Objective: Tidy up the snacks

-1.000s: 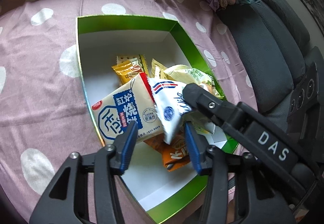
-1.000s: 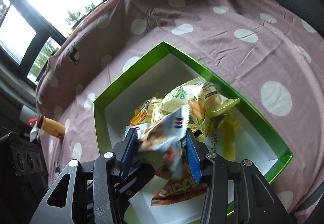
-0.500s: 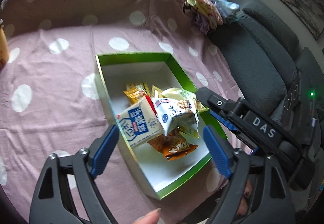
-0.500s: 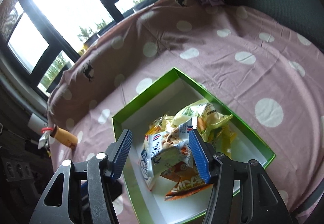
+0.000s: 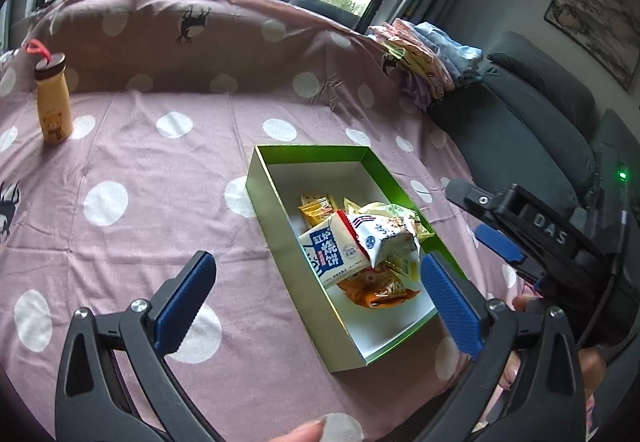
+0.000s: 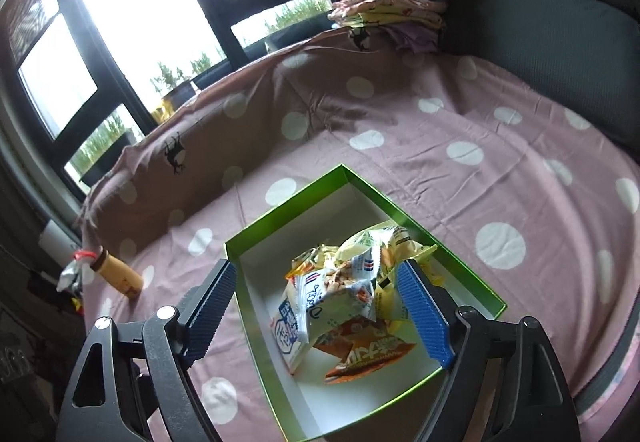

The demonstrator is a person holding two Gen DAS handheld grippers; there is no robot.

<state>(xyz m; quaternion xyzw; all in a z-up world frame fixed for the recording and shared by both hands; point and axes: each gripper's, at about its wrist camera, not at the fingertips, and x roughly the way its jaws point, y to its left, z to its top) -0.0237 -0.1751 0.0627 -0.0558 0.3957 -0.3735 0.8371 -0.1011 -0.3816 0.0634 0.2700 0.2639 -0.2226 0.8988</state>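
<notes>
A green box point(image 5: 264, 198) with a white inside sits on the pink spotted cloth; it also shows in the right wrist view point(image 6: 256, 338). Several snack packets lie piled in it: a white and blue biscuit pack point(image 5: 330, 254), a white peanut bag point(image 5: 380, 238) that also shows in the right wrist view point(image 6: 332, 294), an orange bag point(image 5: 376, 292) and yellow packets point(image 6: 384, 242). My left gripper point(image 5: 316, 302) is open and empty, above and in front of the box. My right gripper point(image 6: 320, 310) is open and empty, raised over the box; it shows at the right of the left wrist view point(image 5: 496, 238).
A yellow bottle point(image 5: 52, 98) with a brown cap stands at the far left of the cloth. Folded clothes point(image 5: 424, 50) are stacked at the back right. A dark grey sofa point(image 5: 528, 114) borders the right side. Windows run along the back.
Both grippers have opened wide and pulled up and back from the box. The white peanut bag, held by the right gripper a second ago, now lies on the pile.
</notes>
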